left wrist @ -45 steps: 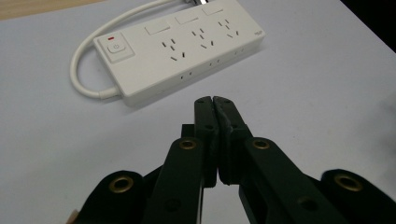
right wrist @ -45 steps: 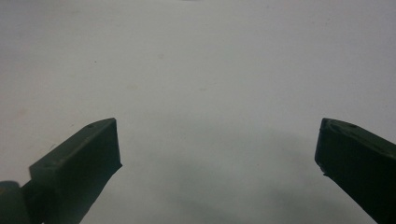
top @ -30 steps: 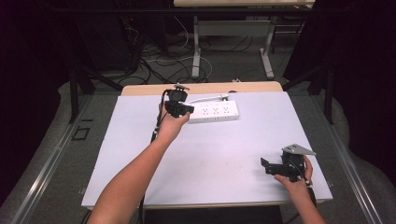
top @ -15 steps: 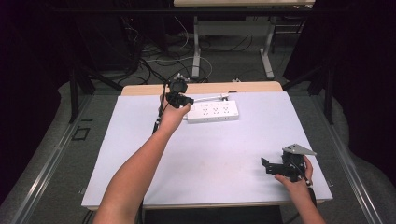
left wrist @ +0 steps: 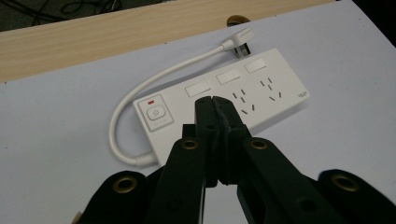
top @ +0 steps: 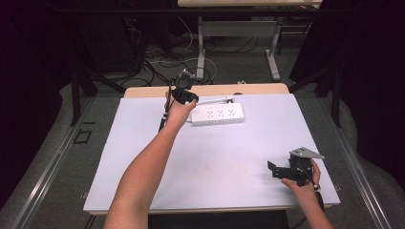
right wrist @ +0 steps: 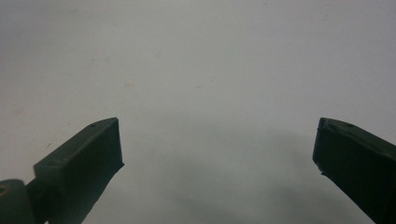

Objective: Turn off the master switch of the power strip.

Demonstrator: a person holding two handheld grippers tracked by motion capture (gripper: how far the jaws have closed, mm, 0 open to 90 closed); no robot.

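Strip (top: 217, 114): white power strip, lies flat near the table's (top: 143, 157) far edge, about mid-width. Long axis runs roughly along that far edge. Switch end (left wrist: 155, 114) points toward the table's left side; socket faces up. Short cord (left wrist: 140, 102) leaves the switch end, loops round behind and ends in a plug (left wrist: 240, 41) lying just beside the strip's far long side.

Handling, my guess: rigid plastic shell, light, smooth and a bit slippery on the white sheet, so a push will slide it. Not fragile. Best hold is across the short width, pinching the two long sides near mid-length; cord is floppy, poor handle, will drag the plug.

Left claw (left wrist: 215, 103): jaws pressed together, nothing between them, tips over the strip near the switch end. Can't tell if touching.

Right claw (top: 279, 170): jaws wide apart, empty, low over bare sheet by the near right corner, well apart from the strip.
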